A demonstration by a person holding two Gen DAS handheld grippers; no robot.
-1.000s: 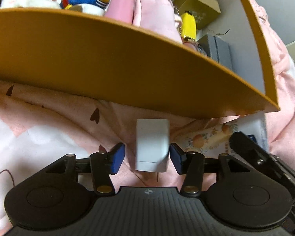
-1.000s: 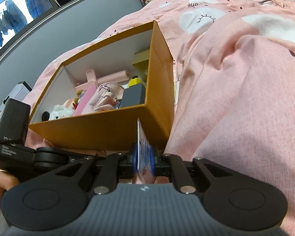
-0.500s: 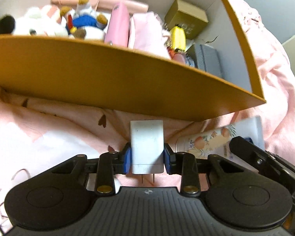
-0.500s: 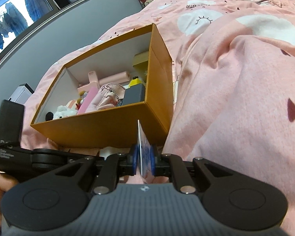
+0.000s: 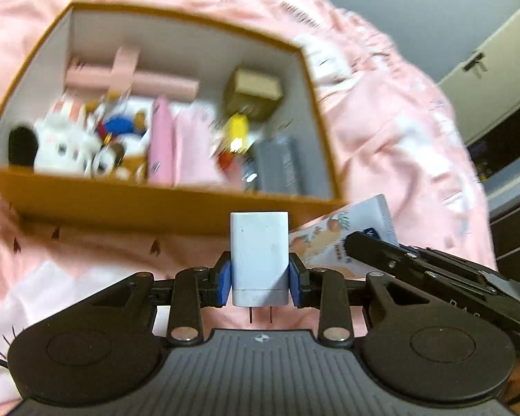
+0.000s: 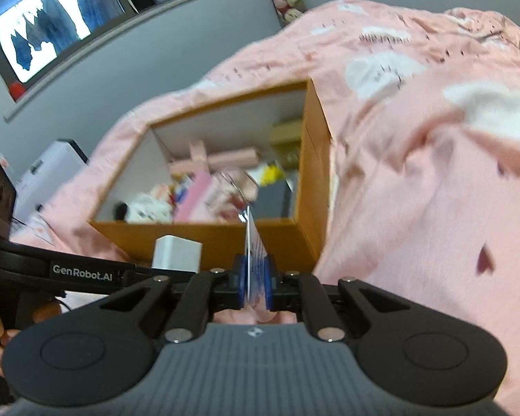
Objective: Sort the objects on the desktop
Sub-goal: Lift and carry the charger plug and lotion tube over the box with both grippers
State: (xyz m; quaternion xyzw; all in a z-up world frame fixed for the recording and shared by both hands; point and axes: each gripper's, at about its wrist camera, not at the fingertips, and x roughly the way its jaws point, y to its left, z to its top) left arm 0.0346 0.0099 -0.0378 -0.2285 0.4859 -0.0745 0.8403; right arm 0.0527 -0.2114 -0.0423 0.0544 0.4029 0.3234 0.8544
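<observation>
The left gripper [image 5: 260,284] has its blue pads clamped on both sides of a small white rectangular plastic wall charger [image 5: 259,256], sitting bottom centre of the left wrist view. The charger is smooth and matte, standing upright with its two metal prongs pointing down toward the camera. It hangs over the pink patterned bedspread [image 5: 398,131], just in front of the open orange cardboard box [image 5: 121,204] that fills the upper left. The right gripper [image 6: 254,282] is pinched nearly closed on a thin, flat tube with peach print [image 6: 253,242], edge-on at centre frame in its own view. The box contents are blurry: plush toys, pink stuff.
</observation>
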